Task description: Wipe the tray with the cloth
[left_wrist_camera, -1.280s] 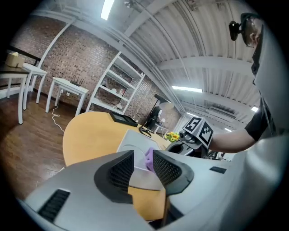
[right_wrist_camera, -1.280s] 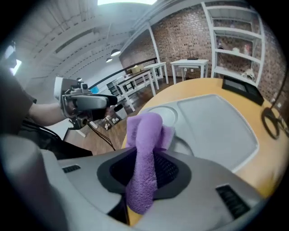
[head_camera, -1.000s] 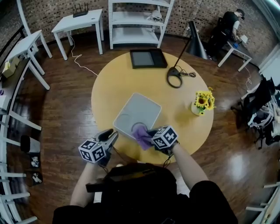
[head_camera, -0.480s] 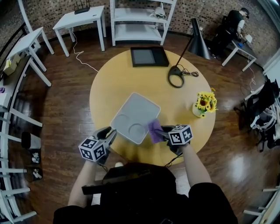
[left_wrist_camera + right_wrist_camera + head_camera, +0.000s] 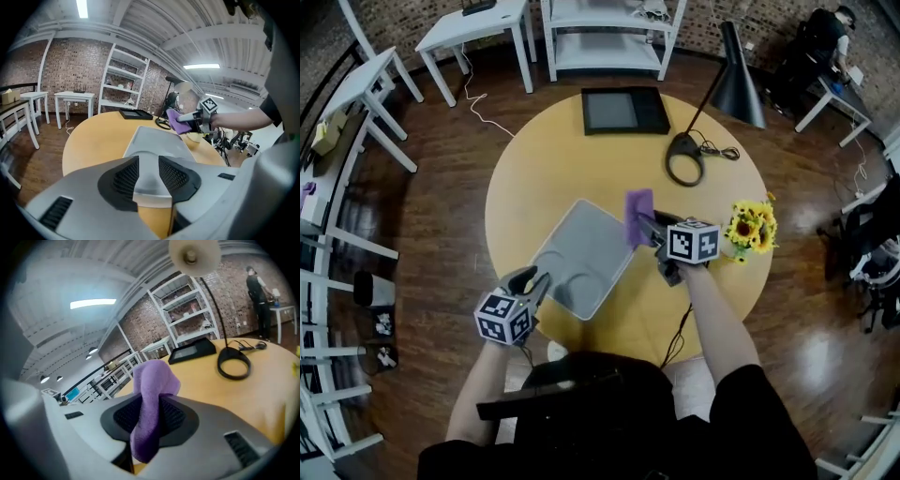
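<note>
Right, right gripper (image 5: pixel 645 228) clamped on purple cloth (image 5: pixel 638 215), held above the far right edge of the tray (image 5: pixel 581 248). Left gripper (image 5: pixel 536 281) pinches tray's near corner on table (image 5: pixel 544 178).

the person wears a black short-sleeved top (image 5: pixel 609 427). the left hand-held gripper (image 5: pixel 532 282) and right hand-held gripper (image 5: pixel 646 226) have grey bodies, black ribbed pads (image 5: pixel 123 180) and white cubes (image 5: pixel 503 317) with black square markers. a dark cable (image 5: pixel 682 324) trails from the right one.
</note>
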`<state>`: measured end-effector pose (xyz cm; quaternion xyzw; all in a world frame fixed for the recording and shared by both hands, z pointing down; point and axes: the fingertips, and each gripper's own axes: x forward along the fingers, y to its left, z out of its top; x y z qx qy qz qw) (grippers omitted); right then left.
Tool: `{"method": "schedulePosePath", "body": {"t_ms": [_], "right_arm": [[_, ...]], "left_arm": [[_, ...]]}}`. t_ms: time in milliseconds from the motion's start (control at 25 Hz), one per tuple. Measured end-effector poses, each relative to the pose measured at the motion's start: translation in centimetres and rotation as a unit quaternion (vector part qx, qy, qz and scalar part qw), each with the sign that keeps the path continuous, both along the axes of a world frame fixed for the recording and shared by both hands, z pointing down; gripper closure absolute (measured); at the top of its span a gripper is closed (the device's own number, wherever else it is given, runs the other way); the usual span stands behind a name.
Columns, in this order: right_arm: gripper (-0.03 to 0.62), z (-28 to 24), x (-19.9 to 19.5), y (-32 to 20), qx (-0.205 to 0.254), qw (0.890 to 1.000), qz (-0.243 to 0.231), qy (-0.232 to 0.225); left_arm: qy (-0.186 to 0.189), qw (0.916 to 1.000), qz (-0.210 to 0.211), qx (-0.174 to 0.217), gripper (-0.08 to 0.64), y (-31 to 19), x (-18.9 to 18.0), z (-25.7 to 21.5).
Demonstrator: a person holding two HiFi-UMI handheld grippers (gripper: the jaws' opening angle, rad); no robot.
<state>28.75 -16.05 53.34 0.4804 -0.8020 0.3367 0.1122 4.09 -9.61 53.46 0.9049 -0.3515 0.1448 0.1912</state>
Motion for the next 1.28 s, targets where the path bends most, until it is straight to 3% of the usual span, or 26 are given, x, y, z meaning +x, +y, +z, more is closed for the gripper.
{"method": "schedulePosePath", "body": {"t_ms": [120, 240, 360, 480, 640, 840, 1040, 1280], "right_arm": [[0.491, -0.2, -2.7, -5.9, -0.010, 0.997, -0.076, 0.011], [0.491, 2.4, -5.7, -9.9, -0.057, 0.984, -0.171, -0.001], [0.489, 5.0, -8.6, -11.2, -0.127, 0.958, -0.250, -0.062], [0.486, 7.7, -10.5, -11.8, -0.194, 0.927, -0.289, -0.137], [0.488, 9.5, -11.0, -11.7, -0.271, 0.897, -0.262, -0.231], [0.488, 11.0, -10.4, -9.7, -0.325, 0.877, -0.232, -0.268], [0.489, 11.8, -7.9, -6.4, -0.356, 0.864, -0.227, -0.276], [0.489, 11.9, -5.3, -4.1, -0.355, 0.868, -0.180, -0.298]], "left_arm": [[0.004, 0.9998, -0.009, -0.017, 0.426, 0.1, 1.0, 0.7], [-0.018, 0.9989, -0.021, -0.037, 0.426, 0.1, 1.7, 1.8], [-0.039, 0.9970, -0.036, -0.056, 0.426, 0.3, 2.1, 2.9], [-0.045, 0.9949, -0.065, -0.062, 0.433, 0.0, 1.6, 3.1], [-0.050, 0.9930, -0.086, -0.063, 0.433, -0.5, 1.6, 2.9], [-0.044, 0.9915, -0.100, -0.071, 0.445, -0.1, 0.4, 2.8], [-0.028, 0.9905, -0.107, -0.081, 0.465, -0.3, -0.3, 2.8], [-0.034, 0.9913, -0.103, -0.074, 0.465, -0.5, -0.1, 2.9]]}}
